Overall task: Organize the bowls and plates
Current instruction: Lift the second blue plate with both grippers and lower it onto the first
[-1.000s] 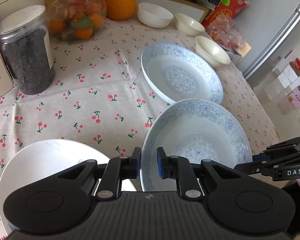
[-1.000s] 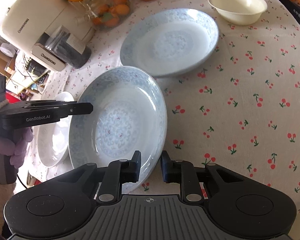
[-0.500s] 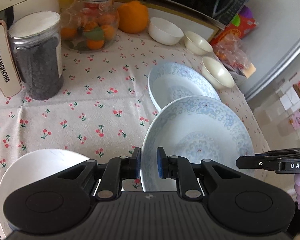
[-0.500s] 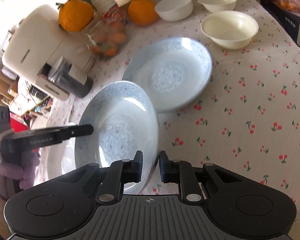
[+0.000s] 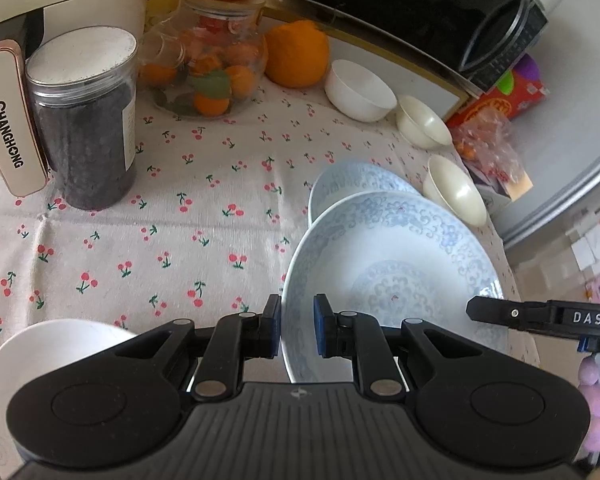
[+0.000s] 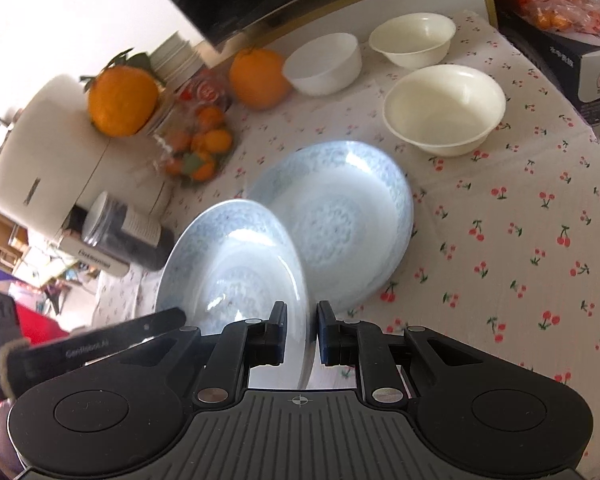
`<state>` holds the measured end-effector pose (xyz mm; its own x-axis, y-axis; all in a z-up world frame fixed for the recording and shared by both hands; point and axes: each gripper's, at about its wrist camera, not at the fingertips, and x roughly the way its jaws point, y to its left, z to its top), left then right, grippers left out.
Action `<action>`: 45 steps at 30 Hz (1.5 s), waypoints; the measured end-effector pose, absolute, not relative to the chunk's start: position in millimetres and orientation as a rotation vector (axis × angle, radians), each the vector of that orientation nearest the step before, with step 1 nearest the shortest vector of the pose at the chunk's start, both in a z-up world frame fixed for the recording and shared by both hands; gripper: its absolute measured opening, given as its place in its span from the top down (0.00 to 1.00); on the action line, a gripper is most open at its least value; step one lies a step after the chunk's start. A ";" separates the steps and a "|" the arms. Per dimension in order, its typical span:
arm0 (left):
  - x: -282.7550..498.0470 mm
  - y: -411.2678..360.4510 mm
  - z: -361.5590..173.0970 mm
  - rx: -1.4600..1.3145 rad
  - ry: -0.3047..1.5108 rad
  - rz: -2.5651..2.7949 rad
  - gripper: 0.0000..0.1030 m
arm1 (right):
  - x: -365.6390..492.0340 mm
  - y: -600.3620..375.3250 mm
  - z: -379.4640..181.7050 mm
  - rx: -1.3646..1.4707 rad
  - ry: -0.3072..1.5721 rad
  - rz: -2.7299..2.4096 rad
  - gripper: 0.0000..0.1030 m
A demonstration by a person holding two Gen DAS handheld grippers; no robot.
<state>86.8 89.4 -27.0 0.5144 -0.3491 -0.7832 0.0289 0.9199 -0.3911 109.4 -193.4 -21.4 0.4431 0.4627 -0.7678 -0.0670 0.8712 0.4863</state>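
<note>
Blue-patterned plate held at both rims above table

Cherry-print tablecloth covers the table. Blue-patterned plate is lifted and tilted, partly over a second blue-patterned plate lying flat on the cloth. White plate sits at the near left edge. Three bowls stand beyond: cream bowl, white bowl, small cream bowl. Left gripper clamps the lifted plate's near rim; right gripper clamps the opposite rim.

the held plate hid most of the second patterned plate in the left view. the white plate was cut by the tool body. the fruit jar was blurred.
</note>
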 end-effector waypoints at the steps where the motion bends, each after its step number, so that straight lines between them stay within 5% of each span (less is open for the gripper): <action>1: 88.7 89.2 -27.1 -0.356 1.008 -0.225 0.86 | 111.6 -193.4 -22.0 0.421 1.066 0.334 0.84; 45: 134.2 30.0 -45.3 -0.206 0.950 -0.086 0.86 | 177.0 -202.4 -47.0 0.367 0.965 0.093 0.84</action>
